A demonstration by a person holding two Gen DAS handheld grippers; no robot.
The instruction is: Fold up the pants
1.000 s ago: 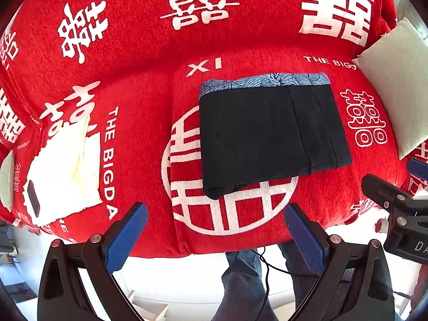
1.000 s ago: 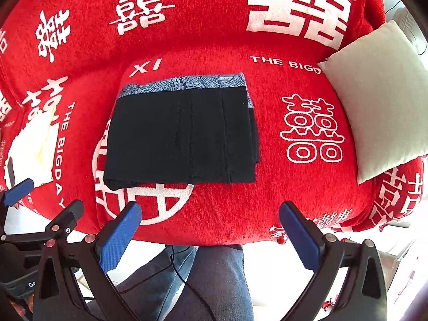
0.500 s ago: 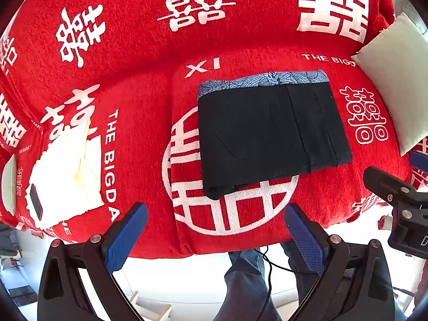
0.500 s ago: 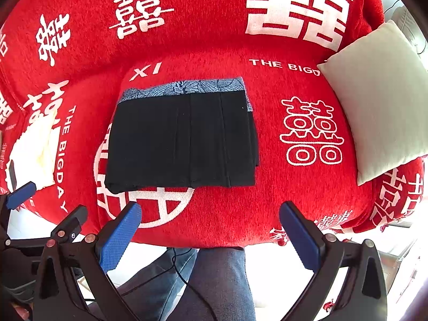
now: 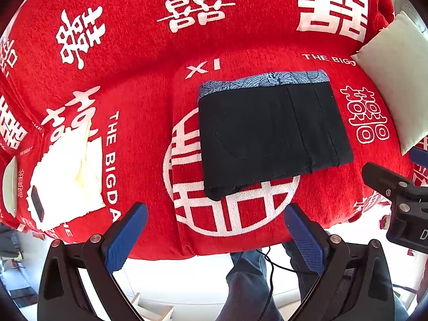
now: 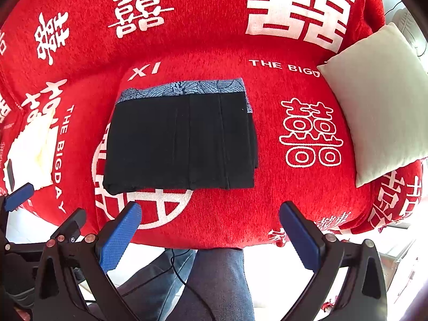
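Observation:
The black pants (image 5: 272,133) lie folded into a flat rectangle on the red sofa seat, with a blue patterned lining strip (image 5: 264,79) along the far edge. They also show in the right wrist view (image 6: 182,144). My left gripper (image 5: 214,235) is open and empty, held off the sofa's front edge, near the pants' front left corner. My right gripper (image 6: 211,235) is open and empty, also in front of the sofa, apart from the pants. The right gripper's body shows at the right of the left wrist view (image 5: 401,203).
The red sofa cover (image 5: 133,80) carries white characters. A cream cloth with a dark phone (image 5: 67,176) lies on the left seat. A pale cushion (image 6: 379,101) leans at the right. The person's jeans-clad legs (image 6: 214,281) and a cable are below the front edge.
Both grippers have drifted back slightly from the sofa; the pants look a little lower in view. Nothing was grasped or released.

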